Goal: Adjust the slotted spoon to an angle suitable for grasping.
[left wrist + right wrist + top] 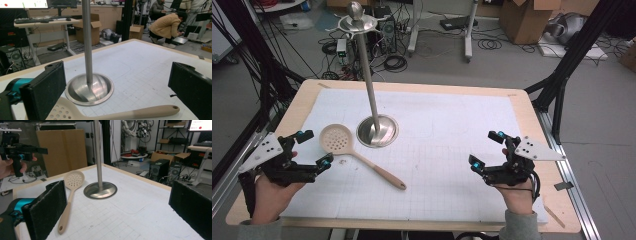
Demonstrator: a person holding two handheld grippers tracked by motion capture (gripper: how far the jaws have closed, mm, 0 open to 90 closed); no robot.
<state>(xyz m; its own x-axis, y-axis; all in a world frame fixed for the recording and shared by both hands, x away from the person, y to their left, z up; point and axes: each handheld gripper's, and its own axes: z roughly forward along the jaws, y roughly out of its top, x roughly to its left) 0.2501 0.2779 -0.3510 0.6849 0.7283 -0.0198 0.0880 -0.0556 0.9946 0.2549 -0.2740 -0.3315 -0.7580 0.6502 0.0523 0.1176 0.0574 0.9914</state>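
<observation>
- Landmark: metal stand [377,131], a round steel base with a tall upright pole, placed on the white grid mat [452,145] that covers the table [299,105]; a ring of hooks sits at the pole's top
- Slotted spoon [354,152]: beige, lying flat on the mat just left of the stand's base; perforated bowl close beside the base rim, apparently not touching it; handle runs away from the base toward the person's side, ending in a small hanging hole
- Left gripper [314,149]: held in the person's left hand, left of the stand and just beside the spoon's bowl; jaws spread wide, nothing between them, one fingertip close to the bowl's edge, contact not established
- Right gripper [485,148]: held in the person's right hand, well to the right of the stand; jaws spread wide and empty, facing the stand and spoon
- Both grippers hover above the mat
</observation>
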